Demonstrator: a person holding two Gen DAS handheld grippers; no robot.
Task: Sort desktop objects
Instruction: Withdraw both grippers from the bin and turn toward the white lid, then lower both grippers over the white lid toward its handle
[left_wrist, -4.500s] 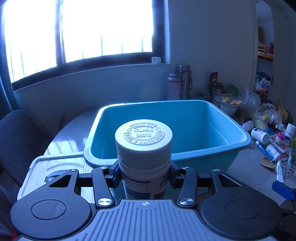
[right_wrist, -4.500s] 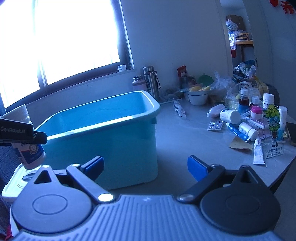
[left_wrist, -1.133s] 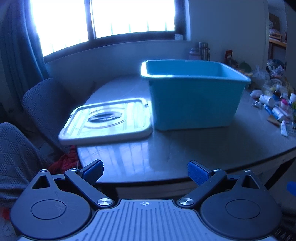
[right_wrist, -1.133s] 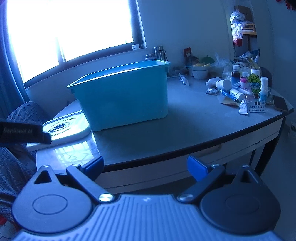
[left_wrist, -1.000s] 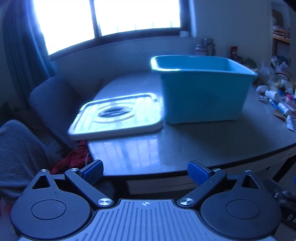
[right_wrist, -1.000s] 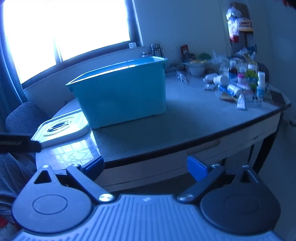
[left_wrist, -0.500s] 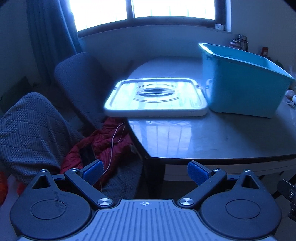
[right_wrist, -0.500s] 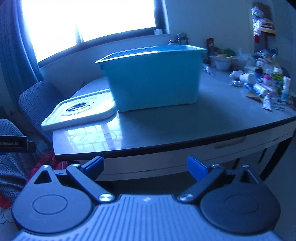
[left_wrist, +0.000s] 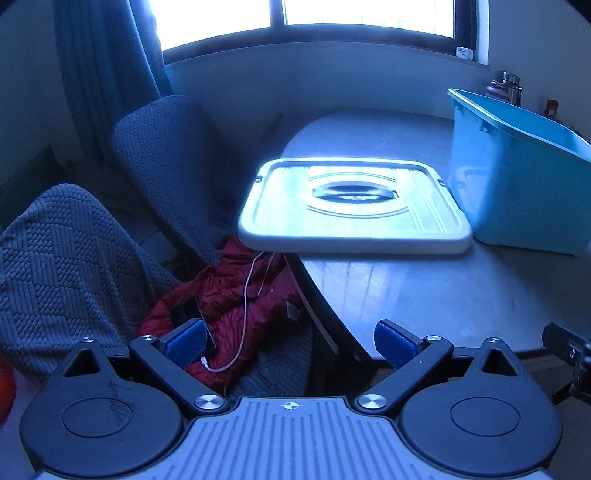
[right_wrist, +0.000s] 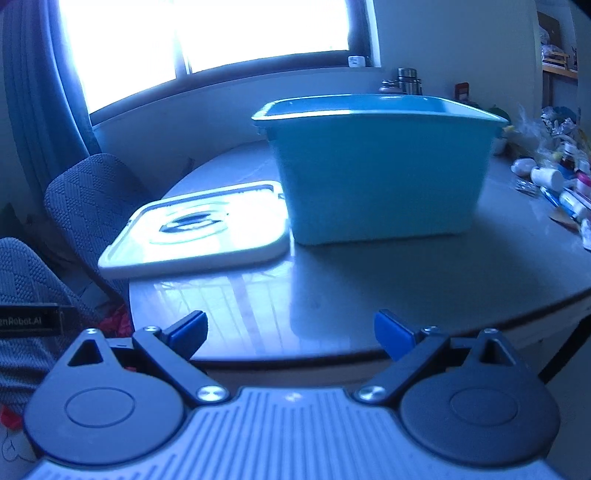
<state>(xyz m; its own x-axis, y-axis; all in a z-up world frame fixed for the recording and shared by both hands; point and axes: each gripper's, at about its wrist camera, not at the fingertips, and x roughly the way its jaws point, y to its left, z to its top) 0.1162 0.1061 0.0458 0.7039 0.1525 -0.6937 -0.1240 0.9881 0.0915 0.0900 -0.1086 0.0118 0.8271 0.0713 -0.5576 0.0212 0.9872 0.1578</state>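
A teal plastic tub (right_wrist: 376, 166) stands on the grey table (right_wrist: 332, 288), and in the left wrist view the tub (left_wrist: 517, 177) is at the right. Its white lid (left_wrist: 351, 203) lies flat beside it, overhanging the table's left edge; the same lid (right_wrist: 195, 229) shows in the right wrist view. Several medicine bottles and tubes (right_wrist: 557, 188) lie at the table's far right. My left gripper (left_wrist: 288, 341) is open and empty, off the table's near-left edge. My right gripper (right_wrist: 290, 332) is open and empty, in front of the table's near edge.
Two dark upholstered chairs (left_wrist: 166, 155) stand left of the table, with a red jacket, a phone and a white cable (left_wrist: 236, 295) on a seat. Flasks (right_wrist: 406, 83) and a window (right_wrist: 207, 33) are behind the tub. A shelf (right_wrist: 557, 70) is at far right.
The white bottle the left gripper held 4.5 s ago is gone from it. Both grippers have pulled back from the table and swung left, so the chairs and lid fill more of the views.
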